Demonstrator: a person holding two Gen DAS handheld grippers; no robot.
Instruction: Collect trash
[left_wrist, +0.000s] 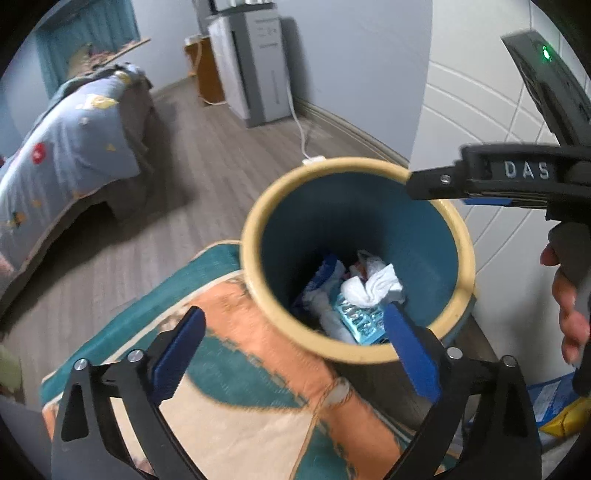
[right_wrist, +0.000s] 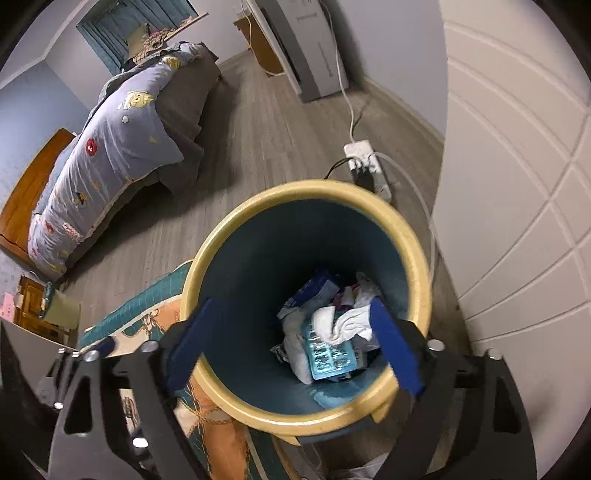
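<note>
Holding a crumpled tissue (right_wrist: 341, 325), blister pack (right_wrist: 332, 358) and wrappers, the bin (right_wrist: 417, 258) sits below both wide, empty tongs (left_wrist: 295, 350).

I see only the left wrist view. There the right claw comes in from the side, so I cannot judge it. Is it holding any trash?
Observer: No. In the right wrist view, the right claw is open and empty above the bin.
Operator: What is the white thing just behind the bin's rim?
Observer: A power strip on the floor, with a black plug in it.
</note>
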